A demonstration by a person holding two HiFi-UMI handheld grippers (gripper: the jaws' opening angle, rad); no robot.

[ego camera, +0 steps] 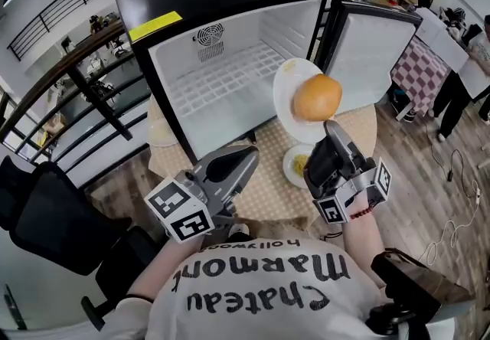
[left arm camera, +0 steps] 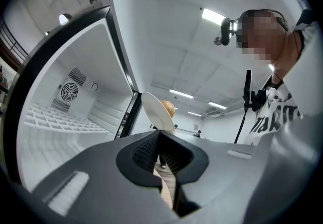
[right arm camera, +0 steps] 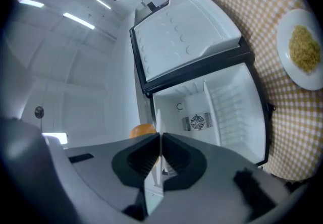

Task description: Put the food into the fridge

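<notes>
The black mini fridge (ego camera: 230, 78) stands open on the round checked table (ego camera: 268, 193), its white inside empty and its door (ego camera: 367, 55) swung to the right. My right gripper (ego camera: 331, 129) is shut on the rim of a white plate (ego camera: 295, 82), tilted up before the opening, with a round orange bun (ego camera: 317, 97) on it. In the right gripper view the plate (right arm camera: 158, 122) shows edge-on between the jaws, the bun (right arm camera: 143, 130) beside it. My left gripper (ego camera: 249, 153) hangs shut and empty left of the plate (left arm camera: 154, 112). A second plate of yellow food (ego camera: 295, 165) lies on the table.
A black office chair (ego camera: 46, 216) sits at the lower left by a metal railing (ego camera: 76, 63). A checked table (ego camera: 421, 70) and standing people are at the far right. Cables (ego camera: 459, 201) lie on the wooden floor there.
</notes>
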